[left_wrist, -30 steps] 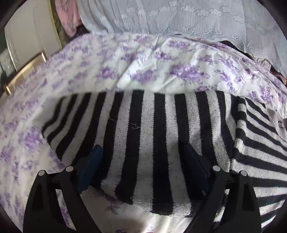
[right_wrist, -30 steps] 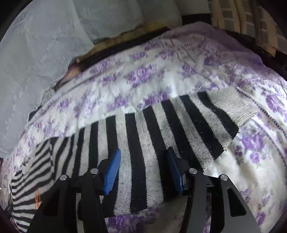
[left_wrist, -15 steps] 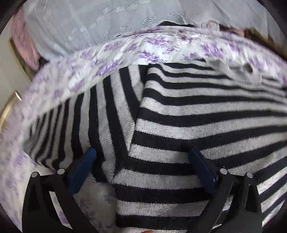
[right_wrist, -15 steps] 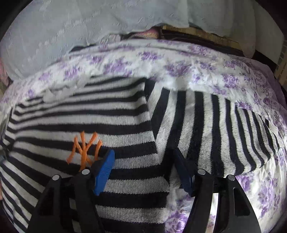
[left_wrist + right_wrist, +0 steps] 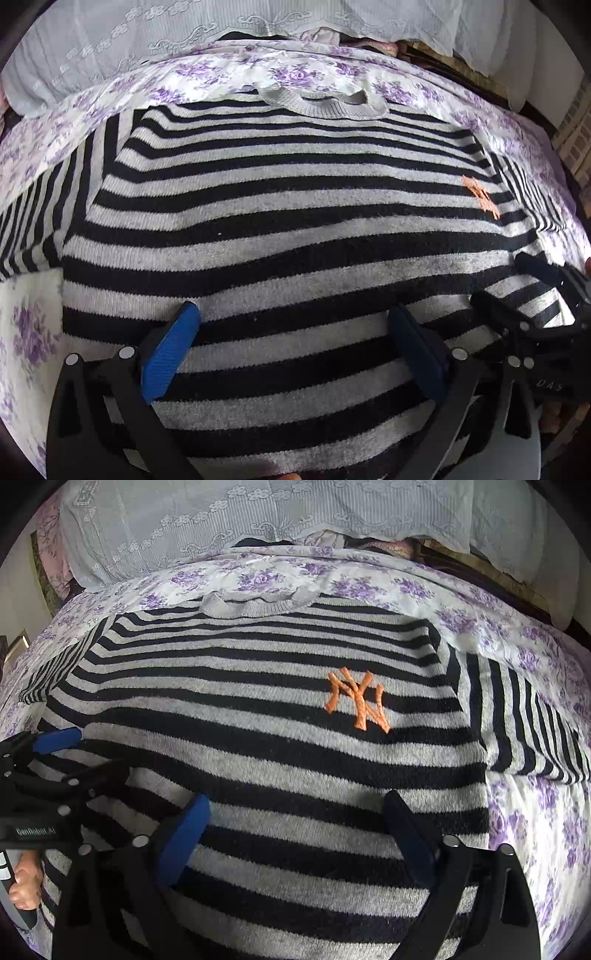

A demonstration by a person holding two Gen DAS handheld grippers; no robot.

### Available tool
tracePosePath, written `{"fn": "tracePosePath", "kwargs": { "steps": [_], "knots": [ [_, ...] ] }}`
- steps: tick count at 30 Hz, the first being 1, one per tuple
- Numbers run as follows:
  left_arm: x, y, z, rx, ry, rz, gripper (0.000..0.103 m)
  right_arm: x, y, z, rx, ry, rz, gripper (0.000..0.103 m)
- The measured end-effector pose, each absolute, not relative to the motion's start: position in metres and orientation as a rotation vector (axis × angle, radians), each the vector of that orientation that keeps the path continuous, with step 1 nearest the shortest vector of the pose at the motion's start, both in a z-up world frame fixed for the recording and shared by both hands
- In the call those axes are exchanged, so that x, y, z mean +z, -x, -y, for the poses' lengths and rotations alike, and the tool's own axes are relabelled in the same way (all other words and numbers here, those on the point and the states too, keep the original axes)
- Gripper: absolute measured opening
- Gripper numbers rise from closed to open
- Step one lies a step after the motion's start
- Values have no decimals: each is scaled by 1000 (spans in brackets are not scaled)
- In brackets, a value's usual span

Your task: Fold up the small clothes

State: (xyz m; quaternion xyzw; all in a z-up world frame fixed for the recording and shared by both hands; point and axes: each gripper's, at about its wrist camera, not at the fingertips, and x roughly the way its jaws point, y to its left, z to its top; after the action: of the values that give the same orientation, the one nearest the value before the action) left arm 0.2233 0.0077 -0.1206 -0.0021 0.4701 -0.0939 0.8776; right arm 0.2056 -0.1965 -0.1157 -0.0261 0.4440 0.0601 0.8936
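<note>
Both grippers have swung from the sleeves to the striped sweater [image 5: 280, 221] body. Left gripper [image 5: 295, 350] and right gripper [image 5: 295, 834] stand wide apart above the lower stripes, holding nothing; orange logo [image 5: 356, 699] lies ahead of the right.

The sweater [image 5: 258, 720] lies flat on the bedsheet [image 5: 498, 635]. Its collar [image 5: 255, 603] points toward the curtain [image 5: 258, 517] behind; sleeves extend left and right.

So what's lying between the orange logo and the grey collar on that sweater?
Only striped knit: in the right wrist view, black and grey bands of the sweater run unbroken from the orange logo to the grey collar.
</note>
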Motion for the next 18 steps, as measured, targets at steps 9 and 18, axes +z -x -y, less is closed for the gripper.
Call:
{"fn": "tracePosePath", "kwargs": {
  "steps": [9, 18],
  "knots": [
    [-125, -195, 2, -134, -89, -953, 99, -121, -201, 198, 128, 41, -916, 100],
    [-87, -164, -3, -154, -42, -903, 99, -101, -179, 225, 55, -74, -849, 100]
  ]
}}
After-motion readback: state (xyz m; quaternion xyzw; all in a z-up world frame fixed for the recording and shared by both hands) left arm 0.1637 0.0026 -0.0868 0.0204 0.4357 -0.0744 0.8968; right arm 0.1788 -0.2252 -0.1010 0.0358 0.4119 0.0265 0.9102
